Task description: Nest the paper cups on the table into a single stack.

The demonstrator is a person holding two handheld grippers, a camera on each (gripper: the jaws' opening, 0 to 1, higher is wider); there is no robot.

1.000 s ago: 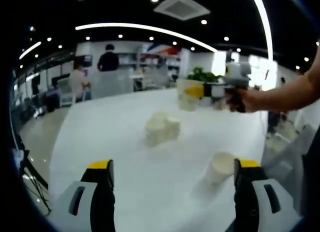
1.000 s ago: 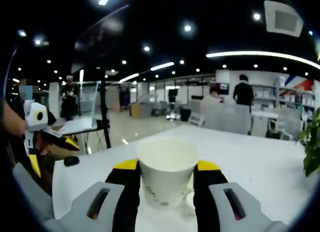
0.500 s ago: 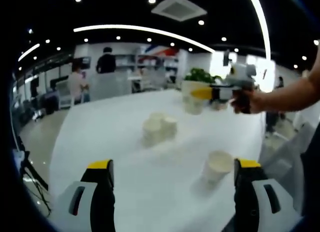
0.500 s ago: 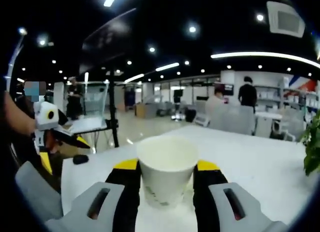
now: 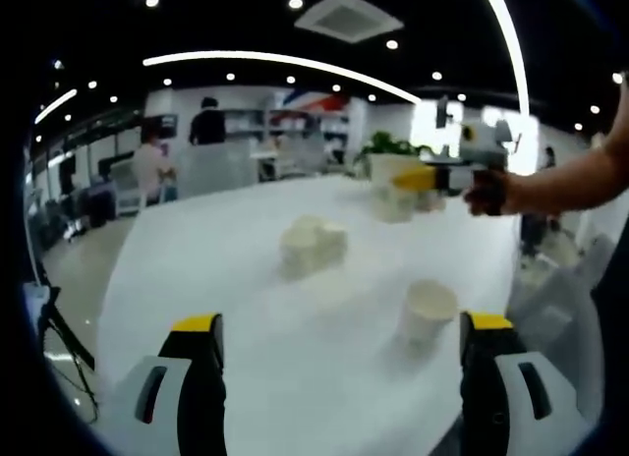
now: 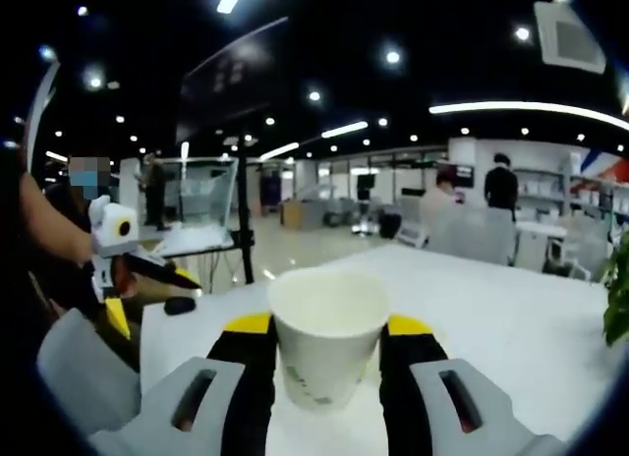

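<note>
Left gripper view: my left gripper (image 5: 339, 363) gapes wide; one cup (image 5: 428, 312) stands near its right jaw. My right gripper (image 6: 326, 346) pinches another cup (image 6: 327, 333).

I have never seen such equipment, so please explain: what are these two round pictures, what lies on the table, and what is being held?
A person holds a handheld gripper in each hand; a camera rides on each and looks along its jaws. In the right gripper view, the right gripper has its jaws shut on a paper cup, held above the white table. In the left gripper view, the left gripper is open and holds nothing. On the table stand a single cup and a small cluster of cups.
</note>
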